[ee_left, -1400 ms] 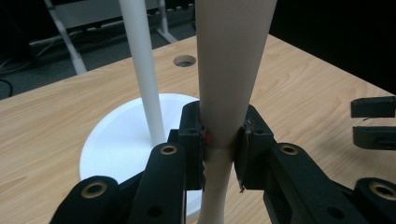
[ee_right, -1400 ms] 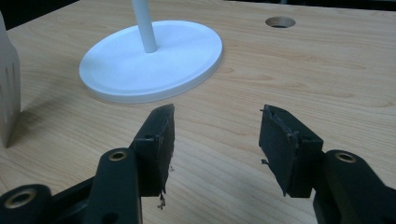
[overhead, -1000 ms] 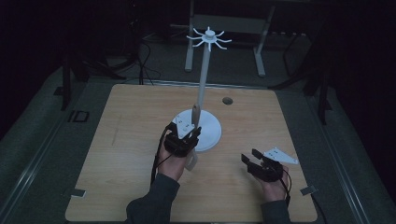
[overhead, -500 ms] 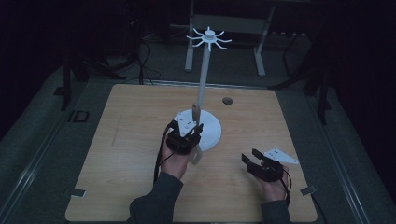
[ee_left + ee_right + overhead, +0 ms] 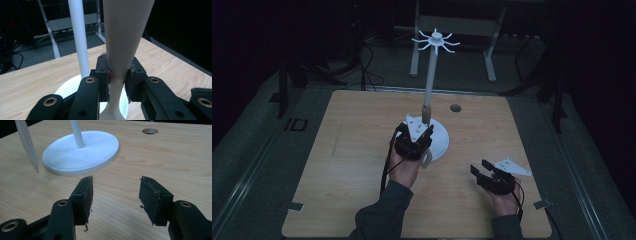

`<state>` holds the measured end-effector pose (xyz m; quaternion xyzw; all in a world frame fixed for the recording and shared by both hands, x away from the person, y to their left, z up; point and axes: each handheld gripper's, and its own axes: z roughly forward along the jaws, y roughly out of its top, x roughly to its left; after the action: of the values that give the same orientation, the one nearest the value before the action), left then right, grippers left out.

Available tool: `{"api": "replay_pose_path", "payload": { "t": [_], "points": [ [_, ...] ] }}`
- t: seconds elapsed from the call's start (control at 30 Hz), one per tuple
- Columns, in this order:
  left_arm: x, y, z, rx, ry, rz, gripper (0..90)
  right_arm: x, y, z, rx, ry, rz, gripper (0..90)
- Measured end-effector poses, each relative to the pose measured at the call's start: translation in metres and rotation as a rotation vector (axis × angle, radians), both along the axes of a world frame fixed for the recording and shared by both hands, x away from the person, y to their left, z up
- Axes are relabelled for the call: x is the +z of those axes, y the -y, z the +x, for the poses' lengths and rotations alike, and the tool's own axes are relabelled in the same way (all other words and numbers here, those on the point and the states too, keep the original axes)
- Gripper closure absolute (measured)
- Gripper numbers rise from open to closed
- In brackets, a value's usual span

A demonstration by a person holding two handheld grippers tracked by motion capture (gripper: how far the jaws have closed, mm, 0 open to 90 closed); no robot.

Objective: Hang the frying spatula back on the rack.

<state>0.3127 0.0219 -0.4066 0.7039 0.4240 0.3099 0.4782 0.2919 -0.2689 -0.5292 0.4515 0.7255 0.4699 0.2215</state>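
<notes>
Landmark: white stand with round flat base (image 5: 438, 142) and tall thin pole, near the middle of the light wooden counter (image 5: 337, 165); spoked white head (image 5: 435, 41) tops the pole in the high view. Left gripper (image 5: 414, 142) sits at the near-left edge of the base. Left gripper view: its fingers (image 5: 102, 75) are narrowed onto a pale off-white flared object (image 5: 125, 37), clamped at the slim neck, pads touching both sides; the object widens upward and out of frame, its lower end swelling again over the base rim. Identity of the object cannot be told. Pole (image 5: 78, 37) stands just left of it in that view. Right gripper (image 5: 489, 172) lies to the near-right of the base, well apart from it, low over bare counter. Right gripper view: fingers (image 5: 83, 195) spread wide, nothing between them; base (image 5: 82, 151) ahead, round counter hole (image 5: 150, 131) beyond.
</notes>
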Motion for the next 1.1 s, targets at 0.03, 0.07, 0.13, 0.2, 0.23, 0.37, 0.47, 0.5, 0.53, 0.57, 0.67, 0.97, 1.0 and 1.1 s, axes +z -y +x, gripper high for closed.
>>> {"api": "replay_pose_path", "payload": {
  "t": [0.03, 0.07, 0.13, 0.2, 0.23, 0.37, 0.47, 0.5, 0.53, 0.57, 0.67, 0.97, 1.0, 1.1],
  "points": [
    [0.001, 0.000, 0.000, 0.000, 0.001, -0.003, 75.1, 0.000, 0.000, 0.000, 0.000, -0.001, -0.001, 44.7],
    [0.003, 0.001, 0.000, 0.003, 0.004, -0.006, 75.1, 0.000, 0.000, 0.000, 0.000, 0.000, -0.002, 44.7],
    [0.005, 0.002, 0.001, 0.011, 0.010, -0.015, 75.1, 0.000, 0.000, 0.000, -0.001, 0.001, -0.001, 44.7],
    [0.008, 0.003, 0.001, 0.025, 0.017, -0.023, 75.1, 0.000, 0.001, 0.000, -0.002, 0.001, 0.001, 44.7],
    [0.009, 0.004, 0.002, 0.029, 0.018, -0.021, 75.1, 0.000, 0.001, 0.000, -0.002, 0.000, 0.001, 44.7],
    [0.013, 0.006, 0.003, 0.049, 0.030, -0.020, 75.0, 0.000, 0.000, 0.000, 0.000, 0.000, 0.001, 44.6],
    [0.020, 0.008, 0.005, 0.068, 0.040, -0.014, 75.0, -0.001, -0.001, 0.000, 0.002, -0.001, -0.001, 44.7],
    [0.021, 0.009, 0.006, 0.073, 0.041, -0.012, 75.1, -0.001, -0.001, 0.000, 0.003, -0.002, -0.003, 44.6],
    [0.023, 0.009, 0.006, 0.078, 0.043, -0.012, 75.0, -0.001, -0.002, 0.000, 0.005, -0.004, -0.003, 44.6],
    [0.023, 0.009, 0.006, 0.078, 0.043, -0.012, 75.0, -0.001, -0.002, 0.000, 0.005, -0.004, -0.003, 44.6],
    [0.027, 0.012, 0.009, 0.100, 0.051, -0.003, 75.0, -0.001, -0.002, 0.000, 0.006, -0.002, -0.003, 44.6],
    [0.038, 0.018, 0.016, 0.142, 0.066, -0.001, 75.0, -0.002, -0.003, 0.000, 0.007, -0.006, -0.003, 44.6],
    [0.040, 0.019, 0.017, 0.150, 0.066, 0.003, 75.0, -0.002, -0.003, 0.000, 0.007, -0.006, -0.004, 44.6],
    [0.043, 0.020, 0.019, 0.167, 0.072, 0.006, 74.9, -0.002, -0.002, 0.000, 0.007, -0.005, -0.002, 44.6]
  ]
}}
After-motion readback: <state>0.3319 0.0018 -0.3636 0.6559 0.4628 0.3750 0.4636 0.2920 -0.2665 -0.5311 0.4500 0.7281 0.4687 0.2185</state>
